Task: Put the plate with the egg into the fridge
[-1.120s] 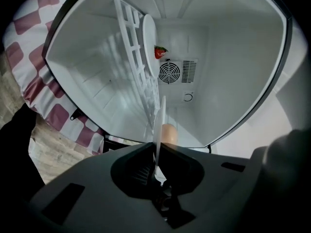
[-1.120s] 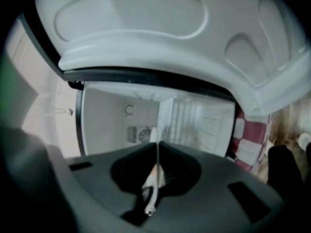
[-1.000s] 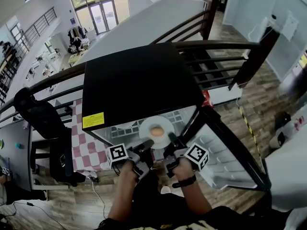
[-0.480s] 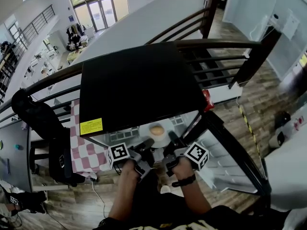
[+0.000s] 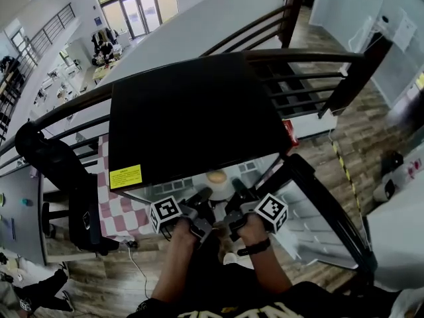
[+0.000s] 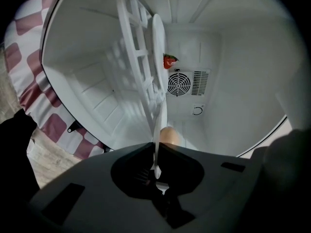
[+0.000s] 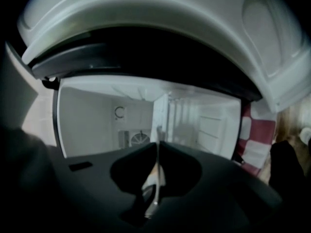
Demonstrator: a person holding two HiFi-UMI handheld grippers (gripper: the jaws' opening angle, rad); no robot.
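Note:
A white plate (image 5: 215,185) with a brown egg (image 5: 216,176) on it sits at the mouth of the small black fridge (image 5: 192,111), half hidden under its top. My left gripper (image 5: 203,201) is shut on the plate's near left rim, my right gripper (image 5: 235,199) on its near right rim. In the left gripper view the plate (image 6: 159,115) runs edge-on out of the jaws (image 6: 156,149), with the egg (image 6: 169,136) just beyond. The right gripper view shows the rim (image 7: 157,157) pinched between shut jaws (image 7: 158,147).
Inside the white fridge are a wire shelf (image 6: 138,72), a small red item (image 6: 168,61) and a fan vent (image 6: 187,83). The open door (image 5: 311,220) stands at the right. A red-checked cloth (image 5: 119,211) and a black chair (image 5: 59,171) are on the left.
Both grippers have carried the plate forward and a little down into the fridge opening. More of the plate now lies under the black top.

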